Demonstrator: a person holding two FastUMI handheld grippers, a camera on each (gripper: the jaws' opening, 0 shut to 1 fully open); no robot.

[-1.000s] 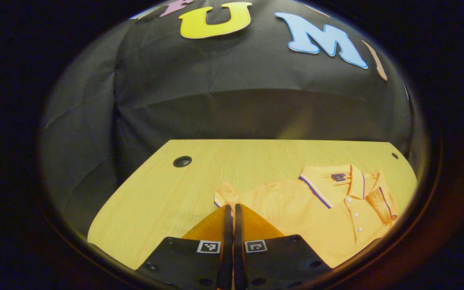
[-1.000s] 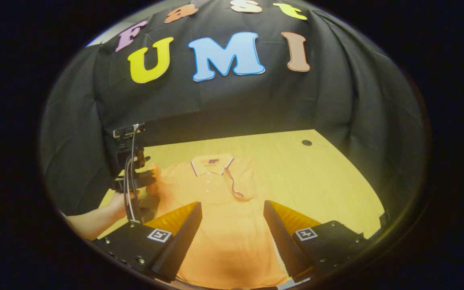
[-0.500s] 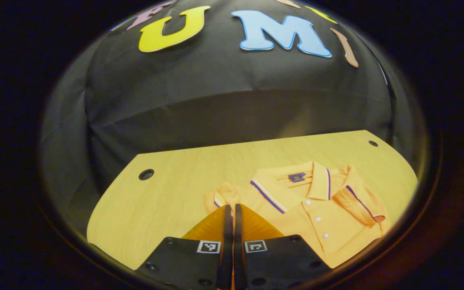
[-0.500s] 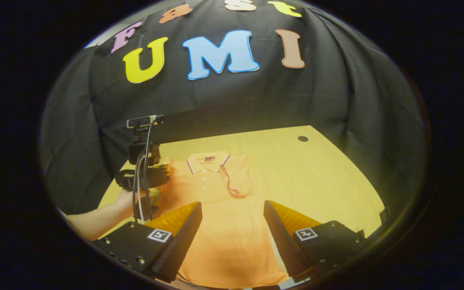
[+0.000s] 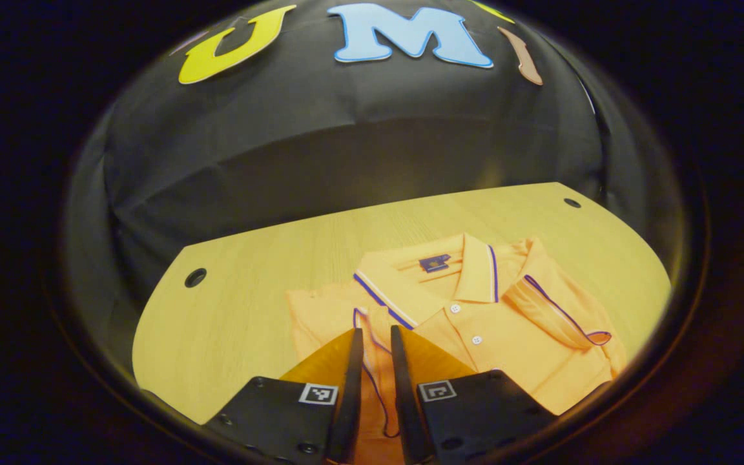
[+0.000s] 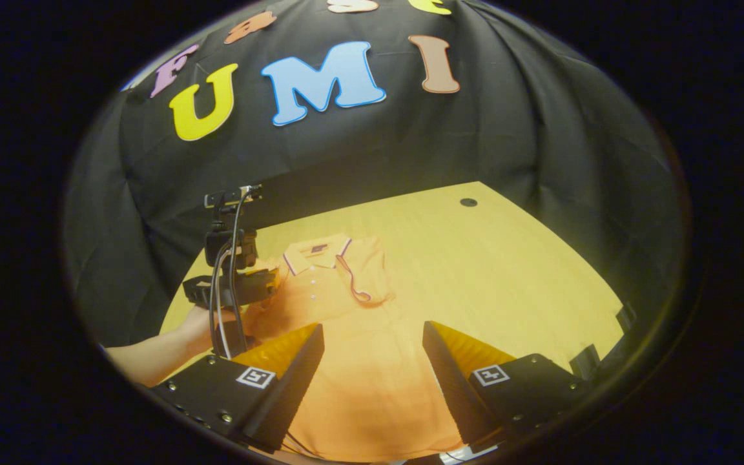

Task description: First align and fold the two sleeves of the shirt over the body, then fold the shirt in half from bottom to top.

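Orange polo shirt (image 5: 488, 336) flat on the wooden table (image 5: 230, 310), collar toward the booth wall. One sleeve (image 5: 559, 316) folded over the chest beside the buttons; other sleeve (image 5: 372, 361) lying over the body between the fingers of the left hand-held gripper (image 5: 376, 381). Narrow gap there, fingers just apart, not pinching the cloth. Right hand-held gripper (image 6: 372, 374) spread wide above the lower body of the shirt, holding nothing. Person's hand (image 6: 201, 326) on the left gripper's handle at the near-left table edge.

Orange shirt (image 6: 346, 336) flat on desk (image 6: 507, 271); right hand-held gripper (image 6: 372, 361) wide open above shirt hem; left hand-held gripper (image 6: 262, 287) at shirt's left shoulder.
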